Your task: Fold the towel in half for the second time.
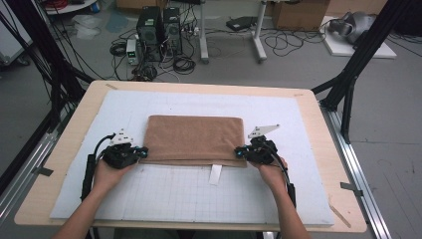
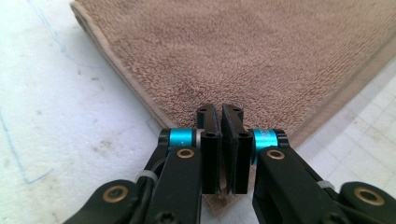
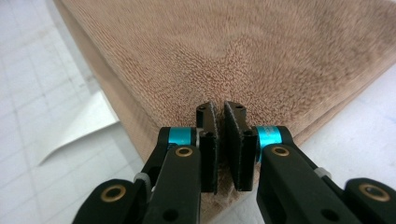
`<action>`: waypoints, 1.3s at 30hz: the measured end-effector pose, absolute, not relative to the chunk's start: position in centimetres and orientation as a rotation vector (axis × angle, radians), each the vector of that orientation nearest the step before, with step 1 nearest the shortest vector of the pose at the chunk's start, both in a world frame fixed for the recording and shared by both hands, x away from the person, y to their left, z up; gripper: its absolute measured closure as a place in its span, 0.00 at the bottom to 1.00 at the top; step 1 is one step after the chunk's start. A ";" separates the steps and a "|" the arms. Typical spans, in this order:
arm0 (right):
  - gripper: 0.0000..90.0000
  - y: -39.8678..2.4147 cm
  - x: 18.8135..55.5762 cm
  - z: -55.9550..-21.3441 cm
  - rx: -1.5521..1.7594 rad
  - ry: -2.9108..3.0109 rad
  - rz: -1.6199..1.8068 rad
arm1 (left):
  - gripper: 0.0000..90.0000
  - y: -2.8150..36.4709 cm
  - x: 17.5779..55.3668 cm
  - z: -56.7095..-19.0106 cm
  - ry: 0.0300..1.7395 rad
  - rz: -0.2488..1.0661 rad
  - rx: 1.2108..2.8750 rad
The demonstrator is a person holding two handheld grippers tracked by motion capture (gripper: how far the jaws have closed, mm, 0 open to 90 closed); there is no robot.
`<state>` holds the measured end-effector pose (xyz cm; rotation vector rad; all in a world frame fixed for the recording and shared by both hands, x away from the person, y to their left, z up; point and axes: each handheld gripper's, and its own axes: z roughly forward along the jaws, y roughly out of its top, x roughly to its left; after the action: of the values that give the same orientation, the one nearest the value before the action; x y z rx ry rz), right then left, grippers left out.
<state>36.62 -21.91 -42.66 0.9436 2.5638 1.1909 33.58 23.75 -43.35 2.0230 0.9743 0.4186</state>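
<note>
So at this point you had the brown towel (image 1: 194,138) lying flat on the white mat (image 1: 164,199) in the middle of the counter (image 1: 74,134), already folded over at least once judging by the stacked edges in the right gripper view. Your left gripper (image 1: 143,152) was pinched shut on the towel's near left corner, and the right gripper (image 1: 239,152) was clamped the same way on the near right corner, with the cloth caught between the pads in both gripper views. Nothing was lifted yet, the near edge was flat on the mat. So I'd say the grab was done and the actual fold was what you had left: raise both corners, carry them to the far edge, lay it down. The white label (image 1: 215,174) was poking out toward you.
</note>
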 end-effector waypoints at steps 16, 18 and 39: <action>0.94 -21.8 34.4 -39.7 0.851 2.603 1.212 | 0.96 24.8 31.6 -41.5 0.939 0.411 1.987; 0.94 -21.7 34.4 -40.6 0.861 2.622 1.185 | 0.96 24.7 31.7 -42.2 0.944 0.411 2.027; 0.58 -22.0 35.3 -41.6 0.957 2.533 1.307 | 0.63 24.3 32.1 -42.6 0.952 0.442 1.976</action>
<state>35.25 -22.02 -41.58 0.9568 2.5329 1.3073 32.15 24.26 -42.62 1.9756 0.9516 0.4416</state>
